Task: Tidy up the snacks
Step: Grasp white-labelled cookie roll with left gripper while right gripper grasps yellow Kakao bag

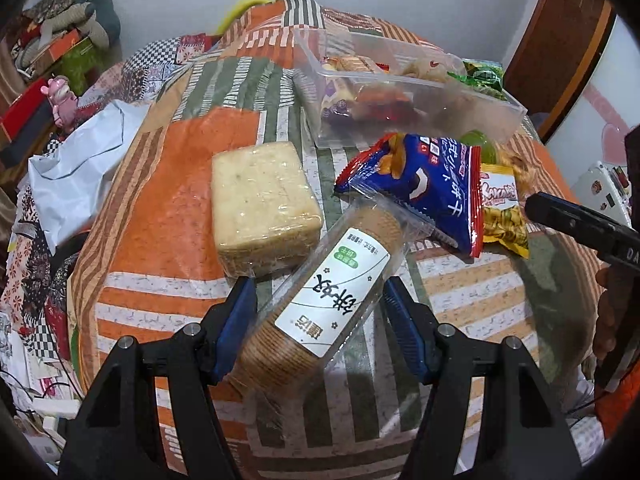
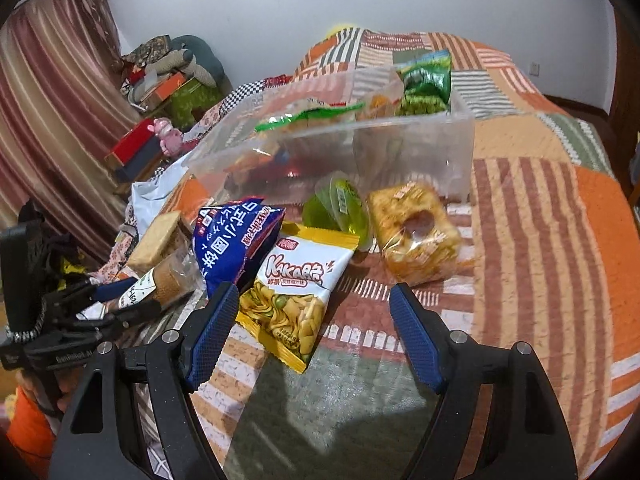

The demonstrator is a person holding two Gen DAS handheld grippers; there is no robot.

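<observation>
cracker sleeve (image 1: 320, 304) long axis toward bin (image 1: 404, 80) | left gripper (image 1: 318, 300) straddling, contact unclear | right gripper (image 2: 314, 308) wide, empty

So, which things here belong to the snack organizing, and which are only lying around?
Belong to the job:
- round cracker sleeve, between the open left tongs
- square cracker pack
- blue biscuit bag
- yellow snack bag
- clear bin

Lying about:
- pink toy
- boxes
</observation>
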